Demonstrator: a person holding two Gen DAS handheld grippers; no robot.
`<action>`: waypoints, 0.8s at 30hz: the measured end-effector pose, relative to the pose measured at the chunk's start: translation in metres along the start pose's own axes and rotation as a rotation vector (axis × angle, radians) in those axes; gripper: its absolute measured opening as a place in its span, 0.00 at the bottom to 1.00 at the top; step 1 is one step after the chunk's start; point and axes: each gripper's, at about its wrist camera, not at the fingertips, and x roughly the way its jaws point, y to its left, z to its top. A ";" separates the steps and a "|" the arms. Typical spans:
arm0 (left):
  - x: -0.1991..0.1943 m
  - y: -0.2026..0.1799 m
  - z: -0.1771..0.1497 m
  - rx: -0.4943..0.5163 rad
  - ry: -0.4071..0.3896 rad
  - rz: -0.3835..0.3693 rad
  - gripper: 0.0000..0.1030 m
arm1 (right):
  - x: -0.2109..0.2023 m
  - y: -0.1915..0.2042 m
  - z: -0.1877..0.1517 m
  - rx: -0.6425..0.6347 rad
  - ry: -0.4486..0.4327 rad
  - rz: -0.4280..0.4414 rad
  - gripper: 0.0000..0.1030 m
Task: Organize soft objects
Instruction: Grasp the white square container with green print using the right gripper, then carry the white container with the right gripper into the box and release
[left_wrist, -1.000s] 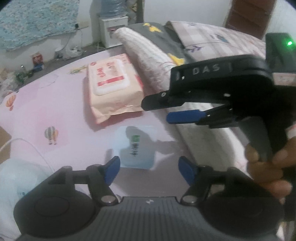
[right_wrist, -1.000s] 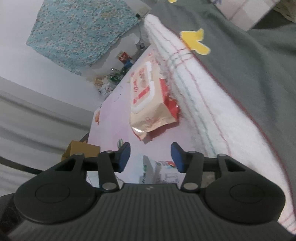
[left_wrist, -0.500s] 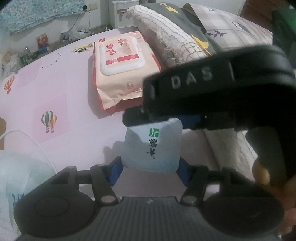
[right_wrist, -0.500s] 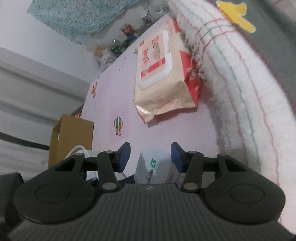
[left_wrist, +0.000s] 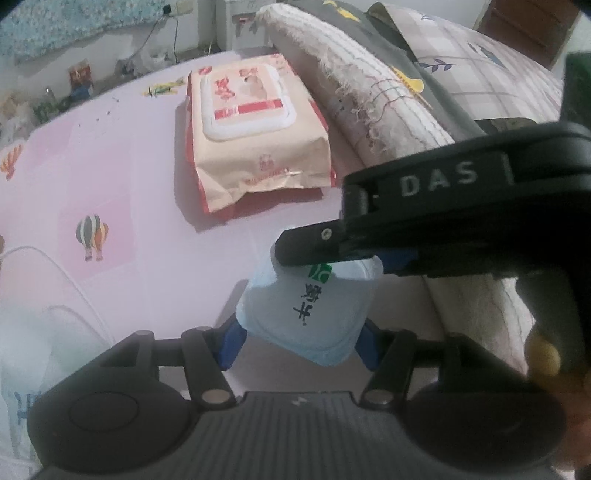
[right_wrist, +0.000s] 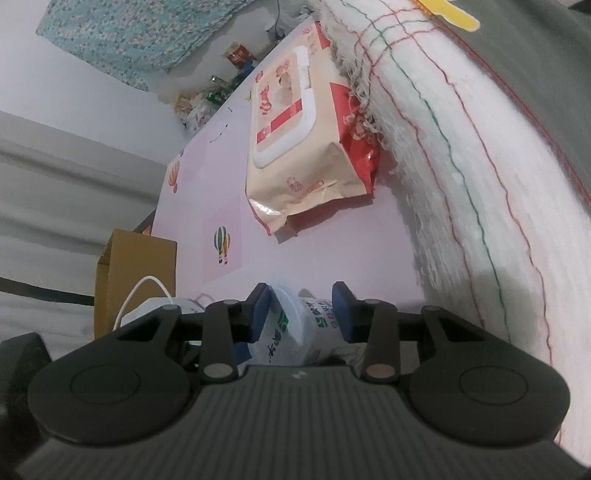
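Left gripper (left_wrist: 299, 345): its blue pads are pressing both sides of a small tissue packet (left_wrist: 314, 310), holding it up off the bed sheet (left_wrist: 155, 240).
Right gripper (right_wrist: 301, 310): its jaws are closing with the upper end of the same packet between them; the left pad is touching the film, and I cannot tell if the right one is pressing yet.
Packet: a thin, pale blue, glossy plastic pouch with rounded corners and dark printed characters; it is bulging and giving under the pads.
Wipes pack (left_wrist: 255, 125): a larger beige-and-red soft pack with a white hard flap lid, lying flat on the sheet, just beside the rolled towel (left_wrist: 365, 99).
Towel: white, fuzzy and fringed, with thin red and green stripes.
Sheet: smooth pink fabric with balloon prints.
Progress: seemingly early; the packet is being gripped but not yet placed, and the wipes pack is lying unsorted.
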 end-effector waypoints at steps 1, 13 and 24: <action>0.000 0.000 -0.001 0.002 0.002 -0.003 0.59 | 0.000 -0.002 -0.001 0.011 0.001 0.005 0.36; -0.013 -0.005 -0.006 0.020 -0.012 -0.009 0.47 | -0.012 0.005 -0.015 -0.020 0.038 -0.014 0.35; -0.072 0.009 -0.021 0.082 -0.105 -0.061 0.47 | -0.048 0.037 -0.040 -0.019 -0.041 -0.008 0.33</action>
